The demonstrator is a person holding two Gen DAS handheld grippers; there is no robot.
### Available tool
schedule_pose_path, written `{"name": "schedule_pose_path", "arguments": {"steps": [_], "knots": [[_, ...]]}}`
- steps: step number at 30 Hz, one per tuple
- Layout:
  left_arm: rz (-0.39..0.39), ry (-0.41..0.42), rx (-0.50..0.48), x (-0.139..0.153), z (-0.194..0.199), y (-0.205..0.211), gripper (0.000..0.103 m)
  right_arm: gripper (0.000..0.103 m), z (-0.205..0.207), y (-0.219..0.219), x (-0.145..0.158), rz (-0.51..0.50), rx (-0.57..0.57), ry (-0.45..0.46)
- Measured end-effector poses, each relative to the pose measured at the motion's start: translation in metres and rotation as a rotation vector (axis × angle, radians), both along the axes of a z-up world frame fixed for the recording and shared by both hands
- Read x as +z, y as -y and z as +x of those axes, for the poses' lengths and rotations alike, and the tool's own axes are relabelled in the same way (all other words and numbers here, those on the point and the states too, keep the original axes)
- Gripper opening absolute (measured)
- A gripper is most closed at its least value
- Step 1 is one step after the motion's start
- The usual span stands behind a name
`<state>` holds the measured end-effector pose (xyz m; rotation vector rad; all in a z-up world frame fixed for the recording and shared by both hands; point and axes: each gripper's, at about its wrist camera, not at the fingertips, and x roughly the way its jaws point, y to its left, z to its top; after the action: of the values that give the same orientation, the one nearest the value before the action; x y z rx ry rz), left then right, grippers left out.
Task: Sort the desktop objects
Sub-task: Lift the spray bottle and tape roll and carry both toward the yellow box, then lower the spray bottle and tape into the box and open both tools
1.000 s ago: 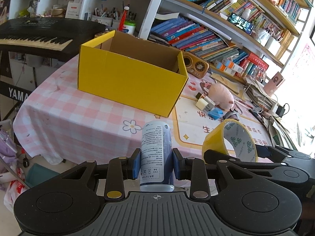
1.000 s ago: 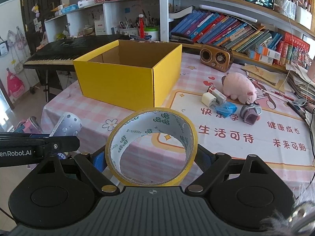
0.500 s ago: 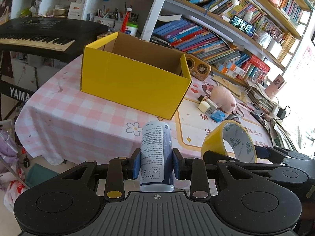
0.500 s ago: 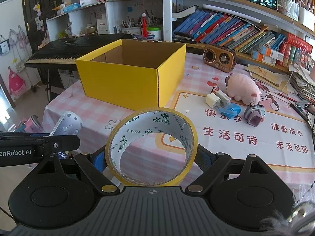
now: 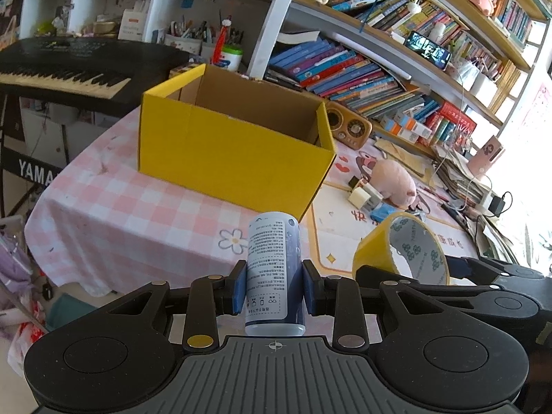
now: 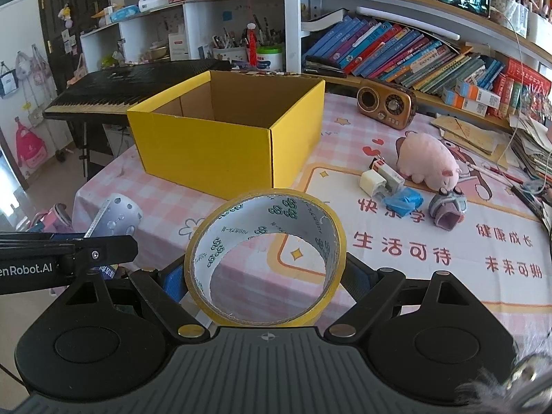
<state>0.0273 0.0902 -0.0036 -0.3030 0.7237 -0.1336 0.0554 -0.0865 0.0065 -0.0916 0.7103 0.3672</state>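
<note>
Both things are being carried closer to the yellow box (image 5: 234,151)

The can (image 5: 274,269) is pinched by the left tool (image 5: 274,289), the tape roll (image 6: 265,258) by the right tool (image 6: 265,276); the box at 12 o'clock now looks nearer, so dropping in seems next

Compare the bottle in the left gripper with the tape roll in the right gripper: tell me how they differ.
The bottle is a closed white and blue cylinder with printed text; the tape roll is an open yellow ring you can see through. The bottle is narrow, so the left gripper closes tightly; the tape roll is wide, spreading the right gripper. Both are clamped and held short of the yellow box.
</note>
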Motion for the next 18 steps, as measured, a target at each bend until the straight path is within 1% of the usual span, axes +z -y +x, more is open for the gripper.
{"name": "schedule_pose_path", "arguments": {"steps": [5,10,18], "knots": [[0.035,0.047,0.000,0.011,0.010,0.003,0.031,0.086,0.013,0.000,0.009,0.014,0.017,0.052],[0.045,0.106,0.020,0.029,0.029,0.000,0.031,0.086,0.033,-0.002,0.026,0.030,0.047,0.109],[0.053,0.209,0.064,0.061,0.075,-0.010,0.031,0.086,0.093,-0.007,0.059,0.072,0.084,0.208]]}}
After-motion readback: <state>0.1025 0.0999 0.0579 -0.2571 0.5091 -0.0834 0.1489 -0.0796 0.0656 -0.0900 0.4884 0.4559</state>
